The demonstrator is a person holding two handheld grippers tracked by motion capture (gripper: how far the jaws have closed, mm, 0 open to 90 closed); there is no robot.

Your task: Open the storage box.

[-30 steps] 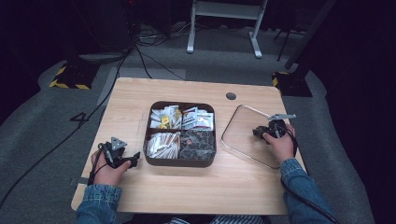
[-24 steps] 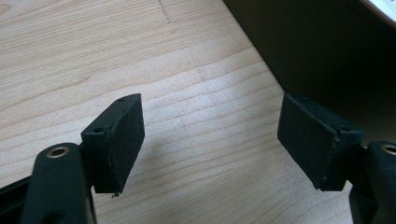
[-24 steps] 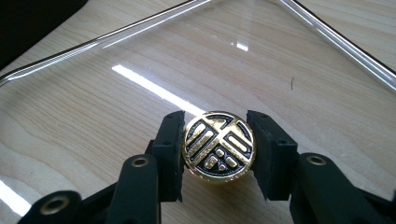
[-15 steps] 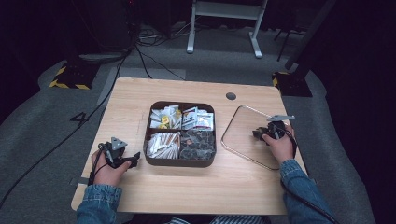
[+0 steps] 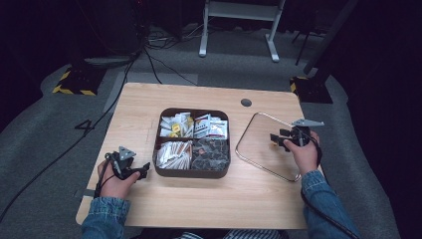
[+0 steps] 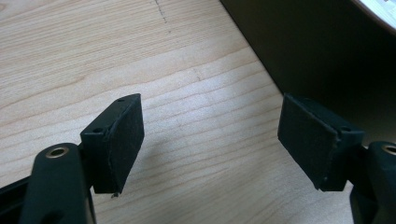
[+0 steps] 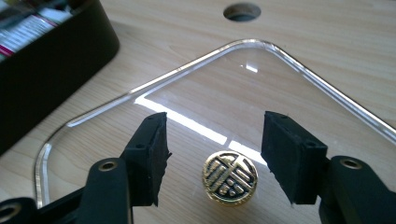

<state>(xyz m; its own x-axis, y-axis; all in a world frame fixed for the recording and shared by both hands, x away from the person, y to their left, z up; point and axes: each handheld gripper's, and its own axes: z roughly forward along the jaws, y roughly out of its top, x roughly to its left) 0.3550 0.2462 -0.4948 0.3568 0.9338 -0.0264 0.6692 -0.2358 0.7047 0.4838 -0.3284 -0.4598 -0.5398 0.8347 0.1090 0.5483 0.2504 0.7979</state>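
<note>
A dark brown tray (image 5: 191, 174) with four compartments of packets sits mid-table. To its right lies a clear lid (image 5: 254, 144) with a metal rim, flat on the wood. In the right gripper view the lid (image 7: 196, 88) carries a round gold knob (image 7: 229, 178). My right gripper (image 7: 215, 158) is open, one jaw on each side of the knob and not touching it. In the high view that right gripper (image 5: 278, 138) hovers over the lid's right part. My left gripper (image 5: 143, 172) rests low, just left of the tray, open and empty (image 6: 210, 140), with the tray wall (image 6: 327, 51) beside it.
A round cable hole (image 5: 246, 102) is in the table behind the lid. The tray's dark wall (image 7: 51, 60) stands left of the lid in the right gripper view. Bare wood lies in front of the tray and at the far left. Cables run on the floor beyond.
</note>
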